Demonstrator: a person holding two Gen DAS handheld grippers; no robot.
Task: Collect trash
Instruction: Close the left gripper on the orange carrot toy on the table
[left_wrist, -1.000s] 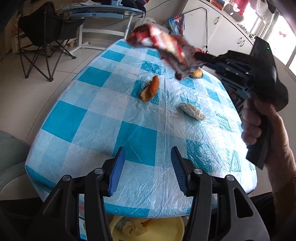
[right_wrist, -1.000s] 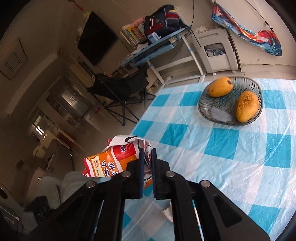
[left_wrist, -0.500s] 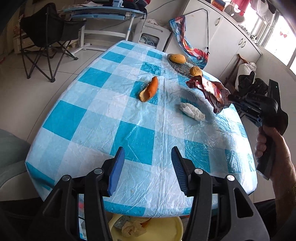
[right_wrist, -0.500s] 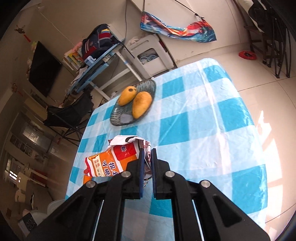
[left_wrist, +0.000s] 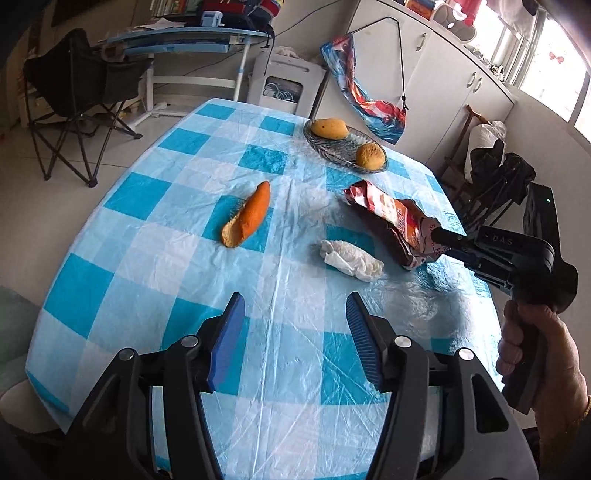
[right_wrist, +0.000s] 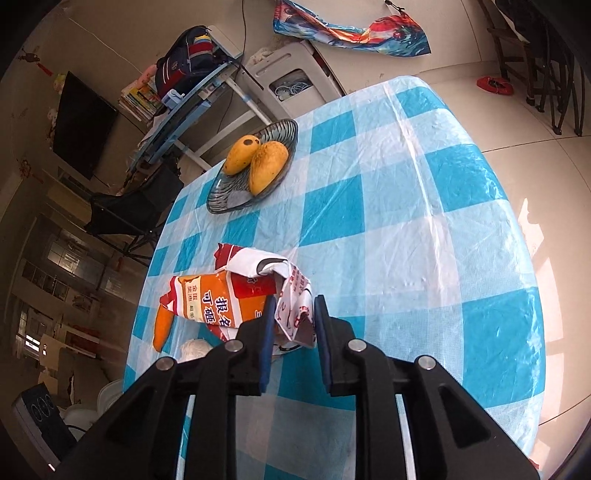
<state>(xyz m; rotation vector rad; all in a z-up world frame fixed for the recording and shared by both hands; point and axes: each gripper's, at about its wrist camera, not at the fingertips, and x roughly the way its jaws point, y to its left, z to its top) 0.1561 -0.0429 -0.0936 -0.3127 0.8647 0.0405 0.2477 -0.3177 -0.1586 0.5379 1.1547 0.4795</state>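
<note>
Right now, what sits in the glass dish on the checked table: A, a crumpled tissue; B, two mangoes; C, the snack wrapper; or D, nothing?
B: the glass dish holds two mangoes, while the tissue and the snack wrapper lie outside it on the tablecloth.

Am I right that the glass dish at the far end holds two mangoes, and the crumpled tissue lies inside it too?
Not quite. The glass dish does hold two mangoes, but the crumpled tissue lies on the tablecloth nearer the camera, as the left wrist view shows.
</note>
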